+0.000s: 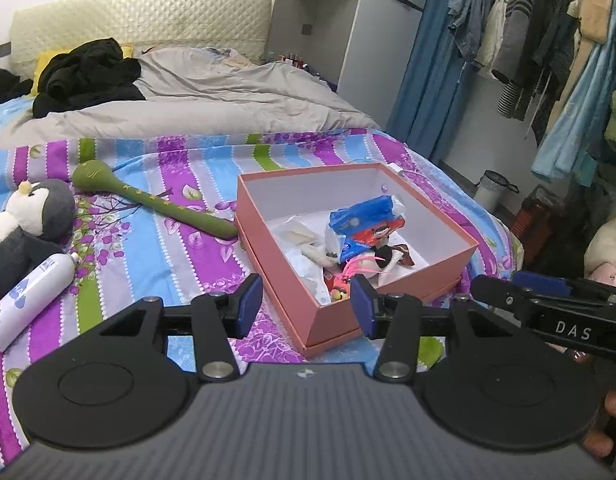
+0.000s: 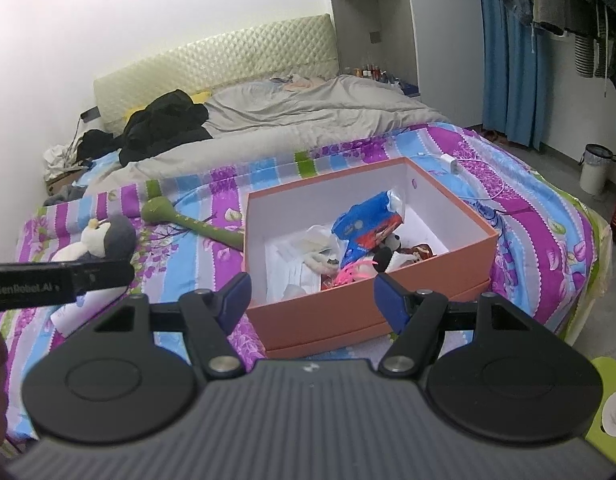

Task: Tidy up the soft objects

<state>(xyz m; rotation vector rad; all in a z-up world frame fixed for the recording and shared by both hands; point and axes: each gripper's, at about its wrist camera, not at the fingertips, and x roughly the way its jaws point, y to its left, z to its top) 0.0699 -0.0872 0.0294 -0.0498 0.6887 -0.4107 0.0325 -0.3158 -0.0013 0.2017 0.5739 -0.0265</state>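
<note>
An open salmon-pink box (image 1: 340, 312) (image 2: 388, 280) sits on the striped bed and holds a blue and red pack (image 1: 364, 220) (image 2: 368, 224), small plush toys and papers. A penguin plush (image 1: 23, 224) (image 2: 103, 240) and a green long-handled soft toy (image 1: 147, 196) (image 2: 187, 220) lie on the bed left of the box. My left gripper (image 1: 305, 304) is open and empty, above the box's near corner. My right gripper (image 2: 312, 300) is open and empty, in front of the box's near wall. Each gripper's body shows at the other view's edge.
A white spray bottle (image 1: 27, 296) lies near the penguin. A grey duvet (image 1: 211, 92) and black clothes (image 1: 87, 76) cover the far bed. A charger and cable (image 2: 464, 164) lie right of the box. A small bin (image 2: 596, 168) and hanging clothes (image 1: 548, 40) are to the right.
</note>
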